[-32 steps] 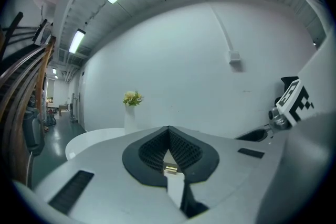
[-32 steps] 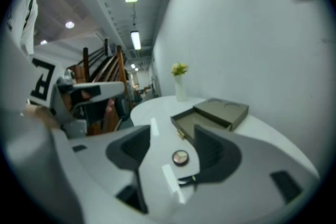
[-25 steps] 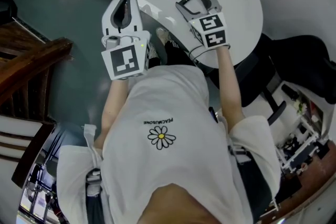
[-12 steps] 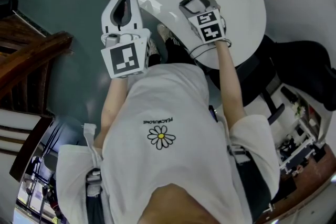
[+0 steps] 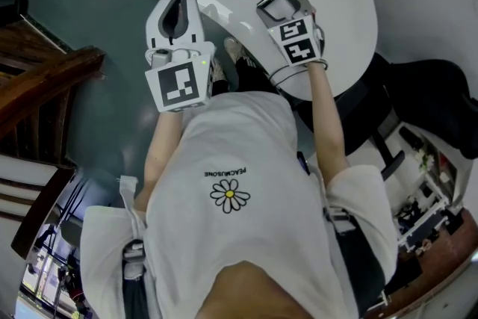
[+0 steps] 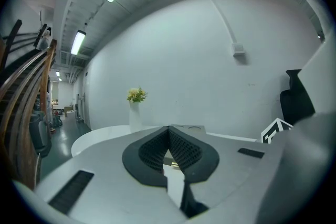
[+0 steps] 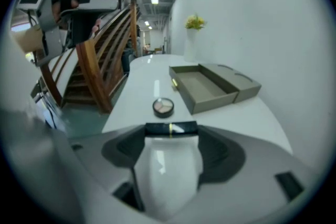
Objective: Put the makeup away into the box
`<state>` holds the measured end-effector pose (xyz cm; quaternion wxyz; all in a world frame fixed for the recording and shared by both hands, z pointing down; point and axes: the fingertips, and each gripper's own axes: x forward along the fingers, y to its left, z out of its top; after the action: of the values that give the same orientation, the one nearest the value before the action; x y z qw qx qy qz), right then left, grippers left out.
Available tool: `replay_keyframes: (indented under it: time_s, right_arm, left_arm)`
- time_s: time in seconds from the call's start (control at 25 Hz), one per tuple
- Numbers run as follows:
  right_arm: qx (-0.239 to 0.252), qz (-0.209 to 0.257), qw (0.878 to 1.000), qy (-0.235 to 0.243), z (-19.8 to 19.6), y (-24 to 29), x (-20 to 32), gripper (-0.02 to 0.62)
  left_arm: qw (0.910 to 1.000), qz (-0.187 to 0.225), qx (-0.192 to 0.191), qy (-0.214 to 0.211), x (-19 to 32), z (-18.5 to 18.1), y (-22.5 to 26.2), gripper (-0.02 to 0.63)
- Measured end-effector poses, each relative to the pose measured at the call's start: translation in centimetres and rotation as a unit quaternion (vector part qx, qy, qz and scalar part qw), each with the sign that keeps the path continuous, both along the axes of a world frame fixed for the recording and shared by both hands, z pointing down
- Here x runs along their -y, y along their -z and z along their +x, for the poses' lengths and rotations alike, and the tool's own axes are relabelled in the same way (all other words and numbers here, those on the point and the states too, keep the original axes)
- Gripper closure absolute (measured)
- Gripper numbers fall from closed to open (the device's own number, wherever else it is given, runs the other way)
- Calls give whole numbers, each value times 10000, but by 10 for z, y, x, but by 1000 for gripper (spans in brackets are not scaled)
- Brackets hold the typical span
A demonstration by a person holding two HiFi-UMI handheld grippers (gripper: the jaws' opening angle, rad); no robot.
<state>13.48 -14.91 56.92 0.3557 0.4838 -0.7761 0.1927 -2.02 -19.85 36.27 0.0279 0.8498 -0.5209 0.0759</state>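
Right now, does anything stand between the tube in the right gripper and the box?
Only the compact, lying flat on the table just ahead of the tube and a little left of the line to the open box. The right gripper holds the tube across its fingers; otherwise the way looks clear.

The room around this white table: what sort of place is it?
Probably an office or showroom lobby: a wooden staircase rises beside the curved white table, and a strip-lit corridor runs beyond.
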Motion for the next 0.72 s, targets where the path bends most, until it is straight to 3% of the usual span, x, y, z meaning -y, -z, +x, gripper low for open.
replay_keyframes:
  time_s: [0.16, 0.44, 0.72]
  right_arm:
    - [49, 443, 9990, -54, -8, 41, 4, 279]
    - [600, 1373, 9882, -311, -38, 124, -9, 279]
    - [751, 1748, 9812, -329, -55, 157, -23, 279]
  left_arm:
    - [9998, 135, -110, -44, -2, 1, 10, 586]
    - [9995, 261, -168, 15, -10, -2, 22, 586]
    - [9986, 417, -309, 57, -15, -9, 32, 586]
